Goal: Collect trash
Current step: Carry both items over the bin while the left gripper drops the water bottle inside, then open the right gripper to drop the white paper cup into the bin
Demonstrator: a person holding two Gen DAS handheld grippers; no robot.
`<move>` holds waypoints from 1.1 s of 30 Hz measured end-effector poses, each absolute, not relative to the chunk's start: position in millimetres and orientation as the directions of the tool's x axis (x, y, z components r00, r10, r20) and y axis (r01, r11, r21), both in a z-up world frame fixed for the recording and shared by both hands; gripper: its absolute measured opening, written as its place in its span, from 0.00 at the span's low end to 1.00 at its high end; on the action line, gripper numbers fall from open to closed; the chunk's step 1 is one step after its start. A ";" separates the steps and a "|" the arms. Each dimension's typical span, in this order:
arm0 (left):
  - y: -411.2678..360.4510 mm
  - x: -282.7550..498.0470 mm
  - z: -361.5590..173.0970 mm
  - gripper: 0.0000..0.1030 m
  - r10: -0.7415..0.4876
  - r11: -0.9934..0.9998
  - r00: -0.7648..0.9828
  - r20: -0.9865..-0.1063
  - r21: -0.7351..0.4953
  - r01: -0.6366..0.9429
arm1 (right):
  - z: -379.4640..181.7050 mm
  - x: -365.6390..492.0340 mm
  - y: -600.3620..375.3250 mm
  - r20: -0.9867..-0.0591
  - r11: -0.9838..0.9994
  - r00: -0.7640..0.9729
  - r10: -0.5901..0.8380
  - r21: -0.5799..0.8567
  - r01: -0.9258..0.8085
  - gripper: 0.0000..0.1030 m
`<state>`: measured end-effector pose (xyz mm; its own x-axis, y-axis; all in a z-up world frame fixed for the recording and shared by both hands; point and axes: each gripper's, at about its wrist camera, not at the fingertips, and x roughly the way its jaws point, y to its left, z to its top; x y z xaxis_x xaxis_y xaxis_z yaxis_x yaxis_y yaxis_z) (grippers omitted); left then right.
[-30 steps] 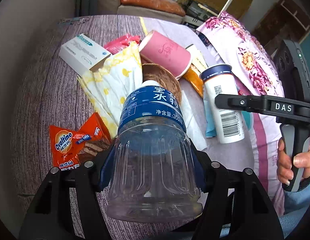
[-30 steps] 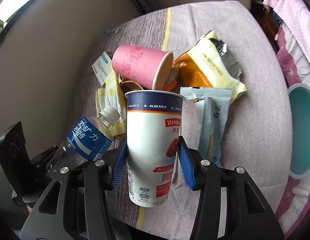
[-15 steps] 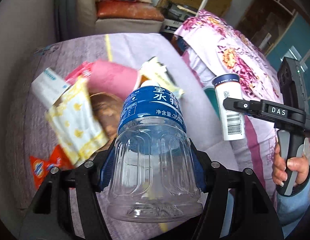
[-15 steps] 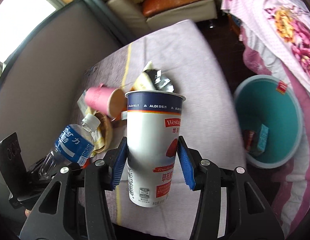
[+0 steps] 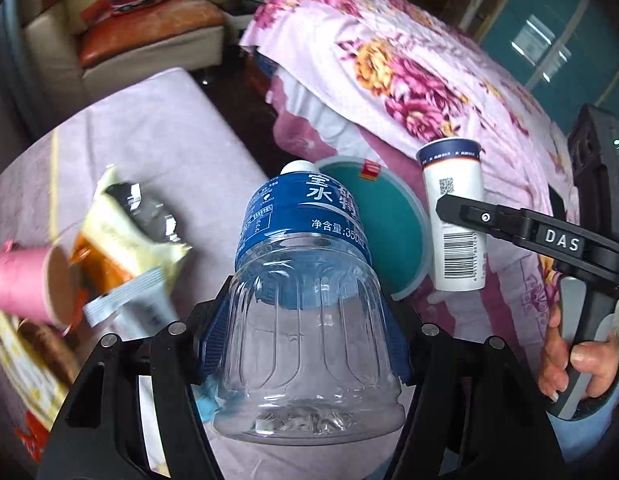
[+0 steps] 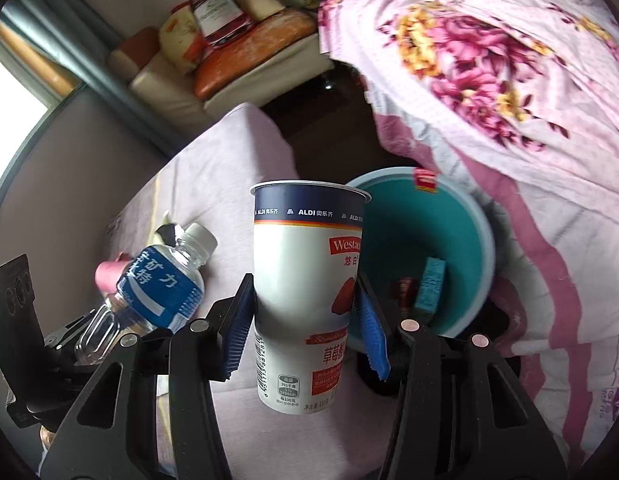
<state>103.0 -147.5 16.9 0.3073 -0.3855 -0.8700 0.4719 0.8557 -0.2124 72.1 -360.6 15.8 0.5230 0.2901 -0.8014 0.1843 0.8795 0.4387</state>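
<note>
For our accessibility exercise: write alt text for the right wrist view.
The right gripper clamps an upright yogurt cup in front of a teal bin holding some trash. At left, the left gripper holds a water bottle.

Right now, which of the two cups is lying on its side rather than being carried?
The pink paper cup, lying on the bed with its open mouth sideways among wrappers. The white ALDI yogurt cup is upright, clamped in the right claw.

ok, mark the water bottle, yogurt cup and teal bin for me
water bottle [image 5: 305, 216]: left wrist view, blue label.
yogurt cup [image 6: 301, 280]: right wrist view, white side wall.
teal bin [image 6: 483, 240]: right wrist view, right rim.
</note>
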 end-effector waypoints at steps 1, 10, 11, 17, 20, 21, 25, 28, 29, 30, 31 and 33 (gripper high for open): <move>-157.2 106.5 12.1 0.64 -0.381 0.851 0.295 -0.876 -0.208 0.483 | 11.4 72.1 -369.5 -0.804 0.875 0.522 0.284 0.439 0.202 0.46; -211.6 131.9 -22.2 0.64 -0.338 0.820 0.214 -0.916 -0.175 0.545 | -17.8 75.0 -407.2 -0.834 0.863 0.501 0.232 0.414 0.289 0.46; -215.9 134.0 -24.8 0.64 -0.336 0.818 0.207 -0.919 -0.176 0.548 | -20.9 75.7 -409.4 -0.837 0.863 0.497 0.229 0.411 0.294 0.46; -234.8 141.9 -42.3 0.64 -0.323 0.809 0.175 -0.930 -0.176 0.560 | -33.5 79.1 -419.9 -0.852 0.860 0.477 0.216 0.397 0.321 0.46; -234.5 143.7 -47.0 0.64 -0.322 0.813 0.171 -0.931 -0.179 0.554 | -35.3 80.2 -421.9 -0.856 0.860 0.473 0.210 0.392 0.327 0.46; -234.5 144.3 -48.2 0.64 -0.322 0.815 0.170 -0.931 -0.181 0.551 | -35.7 80.3 -422.4 -0.857 0.860 0.471 0.209 0.390 0.329 0.46; -231.0 149.3 -51.4 0.65 -0.320 0.829 0.167 -0.933 -0.190 0.527 | -37.9 82.8 -423.3 -0.860 0.860 0.466 0.208 0.388 0.331 0.46; -227.1 150.3 -48.3 0.74 -0.328 0.833 0.179 -0.927 -0.195 0.517 | -38.1 84.4 -421.7 -0.861 0.861 0.464 0.207 0.386 0.331 0.46; -225.7 149.6 -46.0 0.76 -0.331 0.835 0.189 -0.925 -0.193 0.516 | -38.3 85.2 -421.0 -0.862 0.862 0.463 0.207 0.384 0.330 0.46; -224.2 149.4 -43.0 0.77 -0.333 0.836 0.203 -0.921 -0.189 0.515 | -38.1 85.8 -420.7 -0.863 0.863 0.462 0.207 0.383 0.330 0.46; -222.8 149.4 -40.5 0.77 -0.337 0.836 0.209 -0.918 -0.190 0.515 | -38.2 86.6 -420.1 -0.863 0.863 0.461 0.206 0.382 0.329 0.46; -220.1 149.5 -37.9 0.77 -0.346 0.836 0.210 -0.914 -0.199 0.511 | -37.8 87.8 -418.6 -0.865 0.865 0.459 0.205 0.380 0.329 0.46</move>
<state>149.5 -220.1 -37.9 0.2099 -0.3463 -0.9143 0.5109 0.8362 -0.1995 87.8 -418.6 -37.8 0.4586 0.2054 -0.8646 0.3288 0.8647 0.3798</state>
